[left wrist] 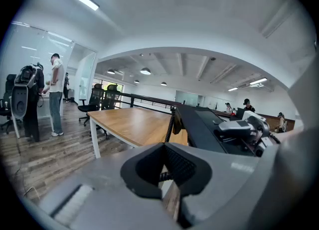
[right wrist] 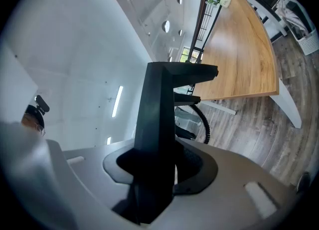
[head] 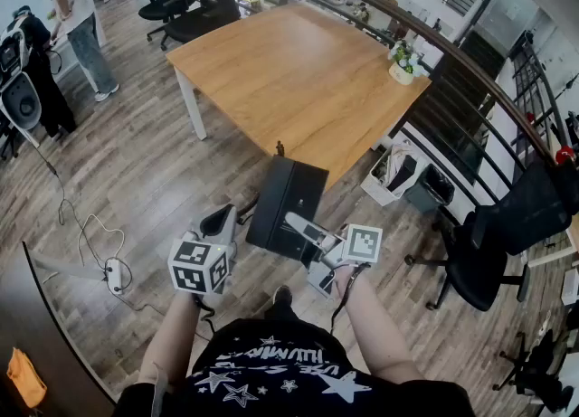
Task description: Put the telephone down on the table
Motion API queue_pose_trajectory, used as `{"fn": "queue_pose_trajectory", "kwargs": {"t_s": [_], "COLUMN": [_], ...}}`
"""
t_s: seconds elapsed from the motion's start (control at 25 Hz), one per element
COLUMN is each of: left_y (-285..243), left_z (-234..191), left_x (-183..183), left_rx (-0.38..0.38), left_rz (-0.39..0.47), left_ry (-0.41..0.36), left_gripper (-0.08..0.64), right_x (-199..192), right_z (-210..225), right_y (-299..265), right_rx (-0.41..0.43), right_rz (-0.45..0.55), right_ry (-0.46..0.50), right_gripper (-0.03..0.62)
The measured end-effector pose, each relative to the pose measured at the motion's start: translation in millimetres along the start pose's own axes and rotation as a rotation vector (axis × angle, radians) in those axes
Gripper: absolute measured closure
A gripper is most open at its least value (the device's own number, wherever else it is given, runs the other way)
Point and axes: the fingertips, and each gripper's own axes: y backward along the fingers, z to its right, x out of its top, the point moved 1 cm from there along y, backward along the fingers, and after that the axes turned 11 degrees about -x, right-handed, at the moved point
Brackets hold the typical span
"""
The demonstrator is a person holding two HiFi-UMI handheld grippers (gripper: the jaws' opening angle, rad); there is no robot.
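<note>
Head view first: the telephone (head: 285,203) is up in the air over the wood floor, just short of the near corner of the table (head: 289,71). The right gripper (head: 303,225) has it by the end nearest the person, so the body runs away from the jaws toward the tabletop. The left gripper (head: 231,218) sits just beside the phone's left edge and, as far as I can see, isn't on it.

Left gripper view: the jaws stand apart with nothing pressed between the pads. The ribbed face of one pad is bare, and a bit of the coiled cord (left wrist: 172,121) shows through the gap. The phone is off to the right of this gripper, and the table stretches out ahead and to the left.

Right gripper view: the jaws are clamped on the black body, which stands on edge and shoots straight out from between the pads. The camera is rolled, so the tabletop runs down the right side of the picture, beyond the phone's far end.

So the bit that matters – the long axis already points at the table, and the right hand is the one carrying it. My guess is the next move is just forward over the edge, then tipping the body flat before letting go. The dangling cord could catch on the corner on the way.
</note>
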Motion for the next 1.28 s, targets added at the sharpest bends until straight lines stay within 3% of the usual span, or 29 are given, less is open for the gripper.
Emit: {"fn": "queue_pose_trajectory", "kwargs": {"t_s": [0.8,1.28], "left_y": [62,100], "left_z": [29,17], "left_x": [-34,-51], "left_rx": [-0.011,0.022], "left_rz": [-0.004,-0.004], "left_ry": [0.010,0.034], "left_gripper": [0.558,0.558], "right_x": [-70,-93], "right_z": [-29,-30], "right_y": [19,16], "right_rx": [0.007,-0.005], "right_rz": [-0.010,-0.006], "right_ry": [0.004,-0.034], "right_gripper": [0.430,0.428]}}
